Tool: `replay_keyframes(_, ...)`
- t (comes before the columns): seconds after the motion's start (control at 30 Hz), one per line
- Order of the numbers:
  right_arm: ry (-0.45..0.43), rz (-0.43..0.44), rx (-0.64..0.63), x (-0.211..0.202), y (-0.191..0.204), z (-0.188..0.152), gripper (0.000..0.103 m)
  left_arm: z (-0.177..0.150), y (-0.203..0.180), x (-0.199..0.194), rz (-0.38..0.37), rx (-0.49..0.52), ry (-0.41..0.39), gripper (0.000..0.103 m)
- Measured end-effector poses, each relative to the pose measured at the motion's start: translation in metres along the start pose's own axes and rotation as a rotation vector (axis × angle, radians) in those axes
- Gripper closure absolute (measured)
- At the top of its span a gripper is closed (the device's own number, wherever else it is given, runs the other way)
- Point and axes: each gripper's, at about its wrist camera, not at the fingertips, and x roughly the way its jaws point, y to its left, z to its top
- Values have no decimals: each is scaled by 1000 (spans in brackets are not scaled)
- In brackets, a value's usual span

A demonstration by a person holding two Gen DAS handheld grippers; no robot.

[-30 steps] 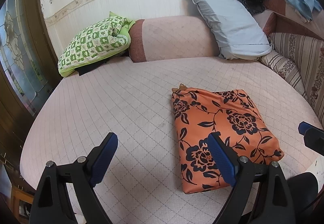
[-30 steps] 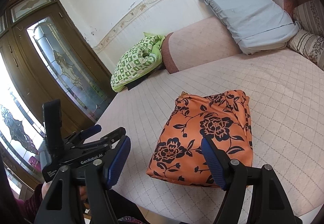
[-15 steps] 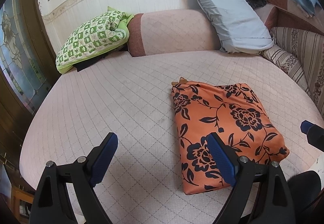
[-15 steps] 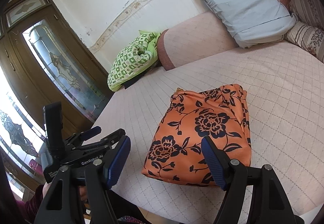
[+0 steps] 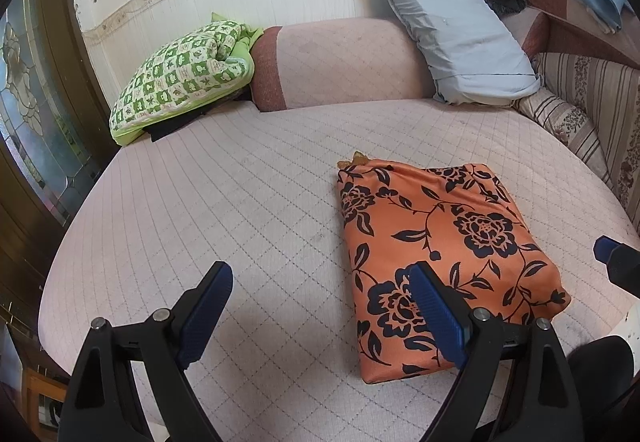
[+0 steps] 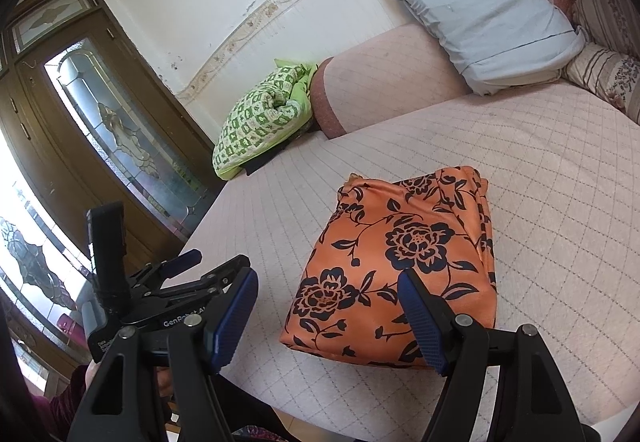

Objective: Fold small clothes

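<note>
Orange floral garment (image 5: pixel 440 254), folded into a thick rectangle, lies flat on the pink quilted bed cover (image 5: pixel 224 202), well short of the grey pillow (image 5: pixel 452 38) that leans at the head of the bed. Left gripper (image 5: pixel 320 306) hangs above the cover with its blue-padded jaws spread wide and nothing between them; the garment's near corner sits beyond and partly behind the right-hand finger, apart from the pads. Right gripper (image 6: pixel 328 310) hovers over the bed's near edge, its jaws also standing well apart and gripping nothing; the garment (image 6: pixel 404 266) lies just ahead of them, its near edge showing in the gap and partly hidden behind the right-hand finger. In the right wrist view the left gripper (image 6: pixel 188 274) appears to the garment's left, off the bed's edge, a hand (image 6: pixel 92 370) below it. Farther from the garment, a green checked blanket (image 5: pixel 184 78) rests against a pink bolster (image 5: pixel 340 62), which lies to the left of the pillow.
</note>
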Motion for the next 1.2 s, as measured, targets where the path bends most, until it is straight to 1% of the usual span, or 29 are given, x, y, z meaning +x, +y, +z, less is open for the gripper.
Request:
replay_keyframes(0.3,-12,1,-14,-7,7,1,28,2,3,-9,-5,-2,-13,13)
replay_keyframes(0.43,-16,-7,-15,-9,4,2,28,1,3,-5,-17,-3,-1,13)
replay_keyframes(0.53,-10,-25,3,-7,-9,4,28,-2,4,6,-37,-8,32,13)
replay_keyframes(0.77,-7,-81,113,-4,-57,7,28,-9,4,37,-61,-15,106,13)
replay_keyframes(0.9,12,-92,150,5,-75,2,28,-14,0,53,-47,-7,145,13)
replay_keyframes(1.07,23,-93,142,16,-81,-4,28,-11,-3,56,-31,0,135,13)
replay_keyframes(1.2,17,-104,104,19,-74,-2,28,-4,-5,54,-22,8,109,13)
